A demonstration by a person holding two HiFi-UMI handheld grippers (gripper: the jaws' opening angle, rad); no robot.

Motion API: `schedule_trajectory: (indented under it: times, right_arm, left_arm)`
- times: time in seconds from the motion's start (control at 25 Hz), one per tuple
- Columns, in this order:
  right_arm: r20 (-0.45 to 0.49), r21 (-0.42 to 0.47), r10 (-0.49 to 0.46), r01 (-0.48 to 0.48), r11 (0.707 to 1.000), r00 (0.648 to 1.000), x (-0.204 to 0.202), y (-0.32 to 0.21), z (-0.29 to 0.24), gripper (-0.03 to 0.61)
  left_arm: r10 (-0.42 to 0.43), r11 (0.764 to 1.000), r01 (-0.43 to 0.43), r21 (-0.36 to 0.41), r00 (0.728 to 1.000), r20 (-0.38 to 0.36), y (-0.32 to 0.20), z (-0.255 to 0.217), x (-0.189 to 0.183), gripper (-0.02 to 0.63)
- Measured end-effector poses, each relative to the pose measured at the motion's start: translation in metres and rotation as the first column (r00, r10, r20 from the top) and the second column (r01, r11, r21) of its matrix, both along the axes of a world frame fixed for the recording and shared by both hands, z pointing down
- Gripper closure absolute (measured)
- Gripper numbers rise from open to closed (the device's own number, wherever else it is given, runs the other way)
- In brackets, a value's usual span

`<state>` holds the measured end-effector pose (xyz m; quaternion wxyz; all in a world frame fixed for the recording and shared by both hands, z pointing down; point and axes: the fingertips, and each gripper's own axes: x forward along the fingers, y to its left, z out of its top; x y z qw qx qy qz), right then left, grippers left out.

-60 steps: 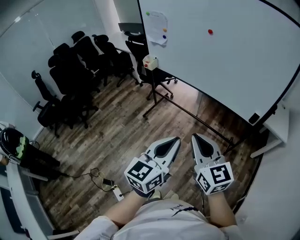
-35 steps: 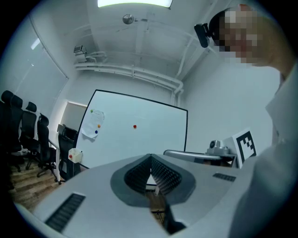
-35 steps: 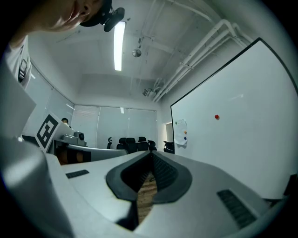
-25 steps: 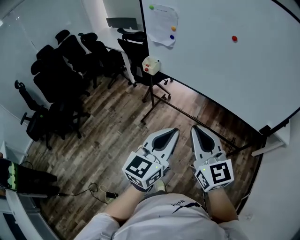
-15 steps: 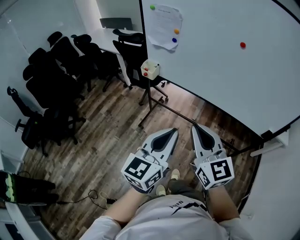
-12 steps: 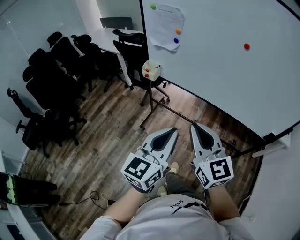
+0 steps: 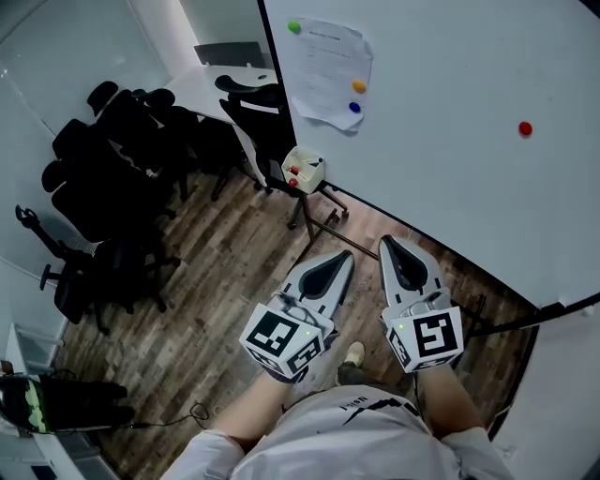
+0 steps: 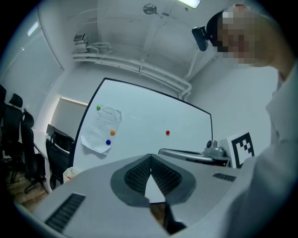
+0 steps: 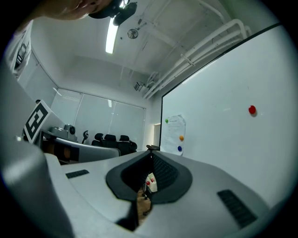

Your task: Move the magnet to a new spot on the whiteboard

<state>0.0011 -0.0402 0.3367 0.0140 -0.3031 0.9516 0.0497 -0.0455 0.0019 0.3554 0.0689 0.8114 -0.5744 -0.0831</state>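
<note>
A small red magnet [image 7: 525, 128] sticks on the whiteboard [image 7: 441, 122], alone to the right of a pinned paper sheet [image 7: 328, 70]. It also shows as the red magnet [image 8: 167, 133] in the left gripper view and as the red magnet [image 9: 252, 110] in the right gripper view. My left gripper [image 7: 342, 259] and right gripper [image 7: 387, 245] are held side by side in front of my body, pointing level toward the board and well short of it. Both are shut, tips touching, with nothing between them. The left gripper [image 8: 150, 156] and right gripper [image 9: 150, 149] look the same in their own views.
Green [image 7: 294, 27], orange [image 7: 359, 86] and blue [image 7: 354, 107] magnets hold the paper. A small cream tray [image 7: 303, 169] with red pieces hangs at the board's lower left, above the stand's legs [image 7: 314, 211]. Black office chairs [image 7: 112, 178] crowd the left on the wood floor.
I have walked closer to the whiteboard. In the head view the board looms larger and the red magnet has slid right and down. Both grippers stay shut, side by side.
</note>
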Motion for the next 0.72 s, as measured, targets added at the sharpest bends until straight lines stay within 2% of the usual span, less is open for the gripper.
schedule_trajectory:
  times: [0.16, 0.44, 0.72]
  right_arm:
    - [-0.015, 0.041, -0.005, 0.006, 0.999, 1.000, -0.024, -0.043, -0.011, 0.563]
    - [-0.023, 0.088, 0.045, -0.043, 0.995, 0.999, -0.061, -0.101, -0.021, 0.561]
    - [-0.053, 0.102, 0.164, -0.158, 0.982, 0.985, -0.098, -0.159, -0.017, 0.561]
  left_arm:
    - [-0.021, 1.000, 0.021, 0.021, 1.000, 0.017, -0.040, -0.012, -0.020, 0.603]
    - [-0.033, 0.999, 0.033, 0.000, 0.999, 0.037, -0.086, -0.011, -0.058, 0.603]
    - [0.047, 0.999, -0.047, 0.018, 0.999, 0.022, -0.145, -0.010, -0.105, 0.603]
